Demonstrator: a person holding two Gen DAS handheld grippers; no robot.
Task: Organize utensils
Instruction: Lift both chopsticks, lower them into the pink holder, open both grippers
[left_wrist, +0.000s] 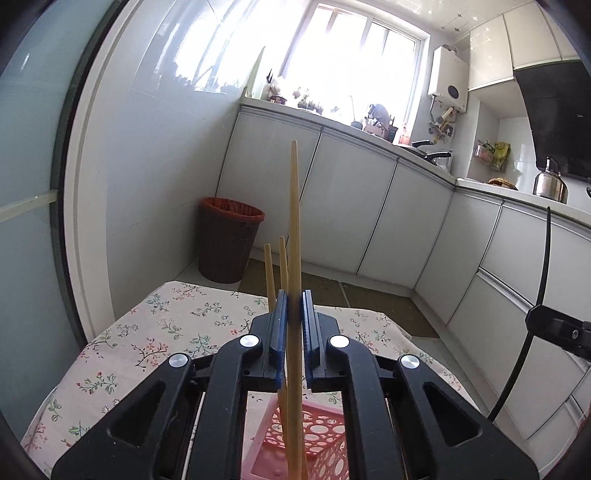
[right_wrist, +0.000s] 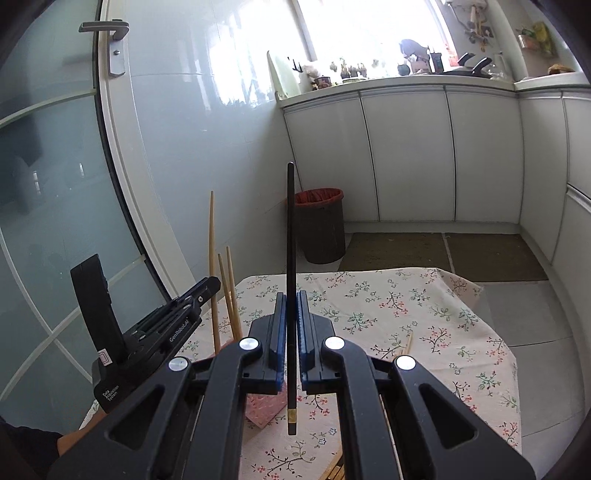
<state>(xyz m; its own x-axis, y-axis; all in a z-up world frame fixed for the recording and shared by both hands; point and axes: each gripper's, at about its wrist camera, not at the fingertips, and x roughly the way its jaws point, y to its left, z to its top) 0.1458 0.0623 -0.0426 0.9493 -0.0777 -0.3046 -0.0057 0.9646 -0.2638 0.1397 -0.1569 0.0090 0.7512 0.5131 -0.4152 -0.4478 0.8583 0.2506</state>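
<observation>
Left claw (left_wrist: 294, 314), lower centre of the left wrist view: clamped on a wooden chopstick (left_wrist: 294, 229) between the blue pads (left_wrist: 281, 325). Chopstick near upright, running from the bottom edge of the frame up past mid-height. Two further wooden chopsticks (left_wrist: 275, 269) just left of it, shorter in the frame, leaning slightly; lower ends hidden behind the claw. Pink perforated basket (left_wrist: 321, 443) at bottom centre, directly beneath the claw, with the held chopstick's lower part crossing in front of it; contact with the basket not determinable. Desk (left_wrist: 147, 332) under a floral cloth, filling the lower left. Brown waste bin (left_wrist: 227, 240) with red liner on the floor beyond the desk, left of centre.

Right claw (right_wrist: 291, 317), lower centre of the right wrist view: closed on a black chopstick (right_wrist: 291, 240), held upright, with a gold band near its lower end, that end hanging above the cloth. Left claw (right_wrist: 207, 286) seen again at centre left of this view, beside three wooden chopsticks (right_wrist: 212, 258). Pink basket corner (right_wrist: 264, 408) just left of the black chopstick's lower end. More wooden sticks (right_wrist: 334, 469) lying on the cloth at the bottom edge, partly hidden by the claw frame. Kettle (left_wrist: 550, 182) on the kitchen counter at right of the left wrist view.
</observation>
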